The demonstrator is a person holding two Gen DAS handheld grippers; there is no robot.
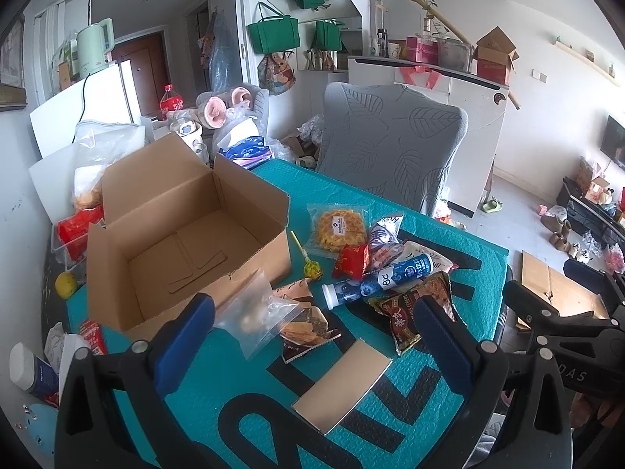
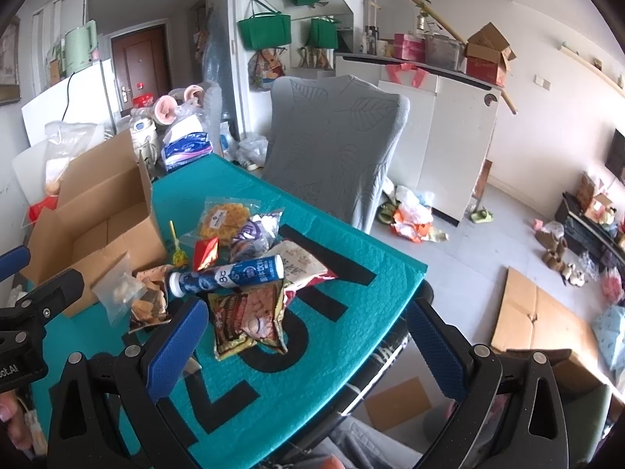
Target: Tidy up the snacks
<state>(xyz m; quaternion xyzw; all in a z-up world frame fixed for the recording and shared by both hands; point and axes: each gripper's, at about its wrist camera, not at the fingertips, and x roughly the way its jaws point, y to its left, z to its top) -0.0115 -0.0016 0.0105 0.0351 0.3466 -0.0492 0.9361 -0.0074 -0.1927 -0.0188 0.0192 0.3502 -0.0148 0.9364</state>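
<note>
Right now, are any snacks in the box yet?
Nothing looks done: the open brown cardboard box is bare inside. Nothing is in hand either; the left gripper and right gripper hover with jaws wide. All is left: the blue drink tube, red packet, yellow lollipop and other packets lie on the teal mat.

The blue tube [image 1: 378, 278], lying ahead of the left jaws among the snack packets, reads "8c" in white. Big black letters run across the teal mat [image 1: 343, 187] under both jaws, too cropped to spell out. The neighbouring gripper body [image 1: 578, 367], right of the left jaws, shows "DAS". Packet print elsewhere is illegible.
</note>
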